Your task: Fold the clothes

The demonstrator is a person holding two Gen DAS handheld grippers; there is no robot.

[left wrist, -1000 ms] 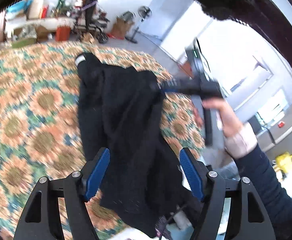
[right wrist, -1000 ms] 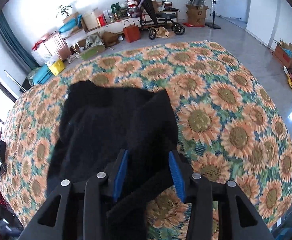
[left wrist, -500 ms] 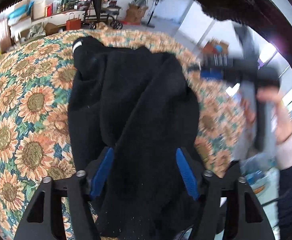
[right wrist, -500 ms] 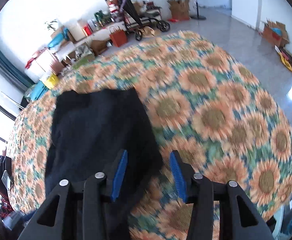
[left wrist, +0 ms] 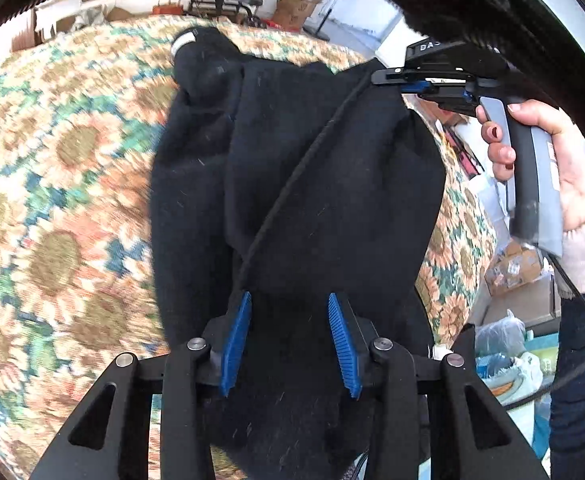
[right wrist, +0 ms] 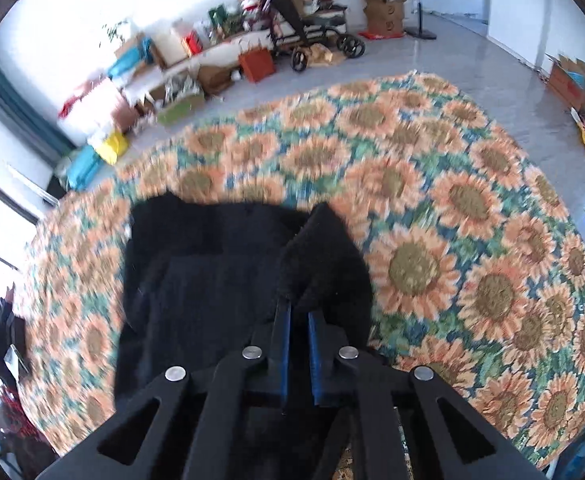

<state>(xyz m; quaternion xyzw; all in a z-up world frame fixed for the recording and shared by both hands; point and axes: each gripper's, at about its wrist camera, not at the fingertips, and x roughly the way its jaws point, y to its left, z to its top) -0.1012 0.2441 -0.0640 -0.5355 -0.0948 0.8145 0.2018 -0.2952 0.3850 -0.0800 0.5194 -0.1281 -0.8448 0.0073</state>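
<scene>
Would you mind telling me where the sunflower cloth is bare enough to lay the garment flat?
The sunflower cloth is bare right of the black garment and beyond it toward the cluttered wall, plus a strip on its left. The near middle is crowded: the garment, the right gripper pinching it, and the left gripper.

The black garment (left wrist: 332, 184) is a matt, fuzzy knit cloth flecked with pale lint. Beneath it the sunflower-print spread (right wrist: 452, 216) looks like woven cloth, though blur hides its weave. The left gripper (left wrist: 288, 340) has matt black plastic arms, ribbed blue pads (left wrist: 342, 340) and shiny metal pins. The floor (right wrist: 472, 60) is glossy.
</scene>
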